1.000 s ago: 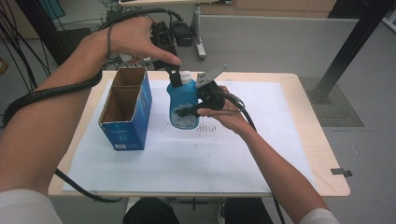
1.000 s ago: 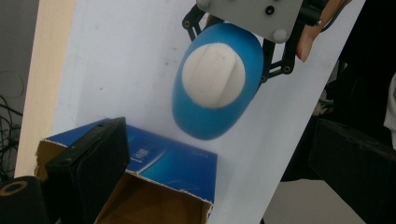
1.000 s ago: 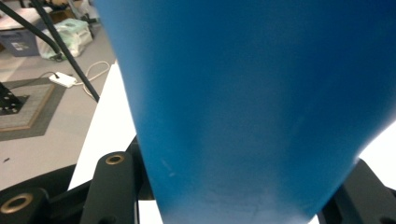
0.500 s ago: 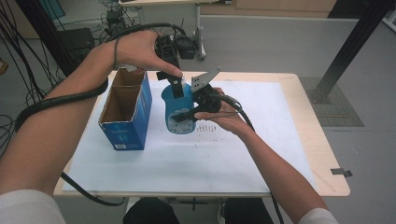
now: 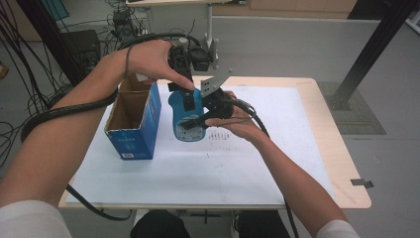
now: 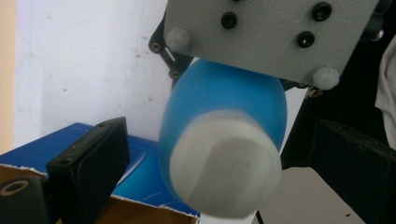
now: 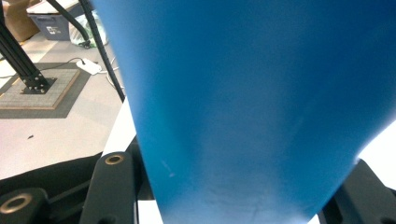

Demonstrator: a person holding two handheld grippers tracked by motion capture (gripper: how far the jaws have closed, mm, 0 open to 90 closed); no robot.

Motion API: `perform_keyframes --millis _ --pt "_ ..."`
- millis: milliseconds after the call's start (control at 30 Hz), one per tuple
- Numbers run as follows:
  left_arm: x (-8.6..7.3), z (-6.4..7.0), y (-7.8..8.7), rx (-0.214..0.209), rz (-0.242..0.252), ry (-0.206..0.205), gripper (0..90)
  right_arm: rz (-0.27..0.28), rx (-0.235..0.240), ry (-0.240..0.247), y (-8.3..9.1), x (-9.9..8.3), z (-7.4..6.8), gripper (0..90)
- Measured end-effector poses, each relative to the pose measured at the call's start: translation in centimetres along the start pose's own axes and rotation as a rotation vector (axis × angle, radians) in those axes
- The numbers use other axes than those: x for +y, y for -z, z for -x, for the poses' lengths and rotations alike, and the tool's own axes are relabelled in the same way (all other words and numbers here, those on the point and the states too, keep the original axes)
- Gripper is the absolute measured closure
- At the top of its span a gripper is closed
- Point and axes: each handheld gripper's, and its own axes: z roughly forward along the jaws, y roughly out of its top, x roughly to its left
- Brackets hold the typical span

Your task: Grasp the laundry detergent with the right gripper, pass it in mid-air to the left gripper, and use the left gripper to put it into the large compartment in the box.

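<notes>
standing upright, blue bottle [image 5: 188, 119] cap-up

1. We cannot read the small print on the blue bottle's [image 5: 187, 116] label.
2. Its white cap [image 6: 225, 164] is blurred and cut off below.
3. The right gripper's [image 5: 198, 120] jaws hide part of its body.

Our grippers: black jaws | right gripper [image 5: 198, 116]: grey plate, black screws | thick black cables | our sleeves: white, short
</notes>
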Motion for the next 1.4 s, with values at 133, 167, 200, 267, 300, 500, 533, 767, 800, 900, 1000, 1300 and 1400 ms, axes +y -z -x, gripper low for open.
perform_keyframes --millis 133,167,200,267,300,500,533,767,800,900,1000,1300,1400 --pt "0.1 0.1 -0.5 -0.002 -0.011 0.000 5.9 0.011 -0.002 0.013 0.2 0.1 0.0 43.7" --pt "0.1 0.1 -0.5 -0.005 -0.009 -0.001 6.0 0.007 0.000 0.008 0.3 0.1 -0.1 43.7" --pt "0.1 0.1 -0.6 -0.004 -0.006 -0.001 6.0 0.006 -0.001 0.007 0.3 0.1 -0.1 43.7" --pt "0.2 0.1 -0.7 -0.011 -0.001 -0.003 6.0 0.009 0.001 0.014 0.3 0.2 -0.1 43.7" --pt "0.2 0.1 -0.7 -0.011 -0.001 -0.005 6.0 0.011 0.001 0.017 0.3 0.2 -0.1 43.7" --pt "0.4 0.1 -1.0 -0.014 -0.005 -0.012 6.1 0.018 -0.006 0.033 0.4 0.3 -0.1 43.7" --pt "0.4 0.1 -1.0 -0.013 -0.006 -0.012 6.1 0.018 -0.006 0.034 0.4 0.3 -0.1 43.7" --pt "0.4 0.1 -1.1 -0.016 -0.008 -0.013 6.1 0.021 -0.003 0.025 0.5 0.3 -0.1 43.7" --pt "0.4 0.1 -1.2 -0.012 -0.007 -0.013 6.2 0.022 -0.003 0.026 0.5 0.3 -0.1 43.7" --pt "0.4 0.1 -1.2 -0.018 -0.001 -0.013 6.3 0.027 -0.004 0.032 0.5 0.3 -0.1 43.7" --pt "0.5 0.1 -1.2 -0.021 -0.006 -0.016 6.4 0.026 -0.002 0.026 0.5 0.3 -0.1 43.7" --pt "0.5 0.1 -1.2 -0.020 0.001 -0.018 6.3 0.027 0.001 0.017 0.6 0.3 -0.1 43.7" --pt "0.5 0.1 -1.2 -0.019 -0.002 -0.019 6.4 0.028 0.000 0.014 0.6 0.2 0.0 43.7"
